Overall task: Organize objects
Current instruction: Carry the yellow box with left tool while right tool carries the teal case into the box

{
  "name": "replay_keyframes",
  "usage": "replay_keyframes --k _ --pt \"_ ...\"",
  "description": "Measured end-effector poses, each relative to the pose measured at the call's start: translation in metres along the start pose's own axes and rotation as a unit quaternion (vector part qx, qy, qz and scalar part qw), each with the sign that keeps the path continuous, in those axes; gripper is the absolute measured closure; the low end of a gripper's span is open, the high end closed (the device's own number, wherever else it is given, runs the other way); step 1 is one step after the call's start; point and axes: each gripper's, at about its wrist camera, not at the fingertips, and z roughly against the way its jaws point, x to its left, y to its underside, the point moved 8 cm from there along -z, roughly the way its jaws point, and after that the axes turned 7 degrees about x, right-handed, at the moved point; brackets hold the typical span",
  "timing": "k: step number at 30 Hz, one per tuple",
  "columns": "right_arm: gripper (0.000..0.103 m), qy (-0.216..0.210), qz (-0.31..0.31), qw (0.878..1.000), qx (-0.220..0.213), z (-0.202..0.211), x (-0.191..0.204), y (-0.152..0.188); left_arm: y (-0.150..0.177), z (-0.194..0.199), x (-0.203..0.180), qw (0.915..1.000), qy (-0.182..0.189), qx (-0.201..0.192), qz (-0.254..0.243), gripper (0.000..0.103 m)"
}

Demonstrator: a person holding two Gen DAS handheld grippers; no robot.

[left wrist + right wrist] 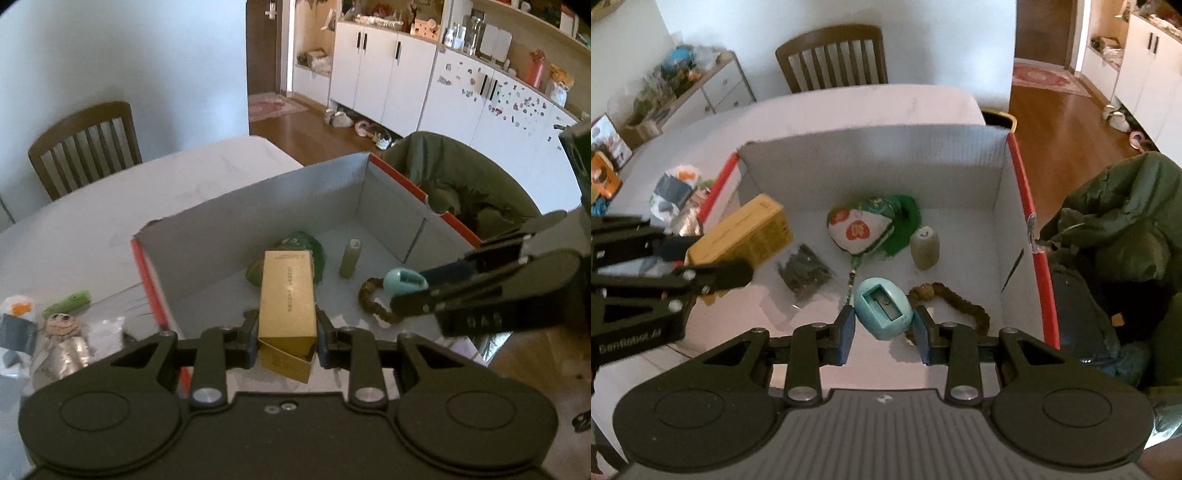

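Left gripper (287, 334): clamped on a gold carton (288, 299), held over the cardboard box (221, 214).
Right gripper (884, 325): clamped on a turquoise pencil sharpener (884, 308), held inside the box.
Box floor: green pouch (875, 225), beaded bracelet (960, 301), small cylinder (925, 247).

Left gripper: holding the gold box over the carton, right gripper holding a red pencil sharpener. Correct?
Not quite. The pencil sharpener in the right gripper is light blue, as the right wrist view shows. The left gripper does hold the gold box over the carton.

white table (849, 107) bears red-edged box (1039, 266), toys (62, 325) beside it
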Motion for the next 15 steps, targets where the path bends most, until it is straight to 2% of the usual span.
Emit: replay_keyframes --k 4,9,15 --pt "0.07 -0.001 0.024 1.0 0.02 -0.013 0.0 -0.001 -0.006 -0.019 -0.005 0.9996 0.003 0.026 -0.01 0.075" --pt "0.07 0.002 0.05 0.998 0.046 -0.029 0.0 -0.003 -0.008 -0.044 -0.009 0.9977 0.021 0.064 0.004 0.075" --pt "0.07 -0.003 0.064 0.995 0.07 -0.042 -0.003 -0.003 -0.011 -0.059 -0.016 0.9963 0.037 0.077 -0.001 0.075"
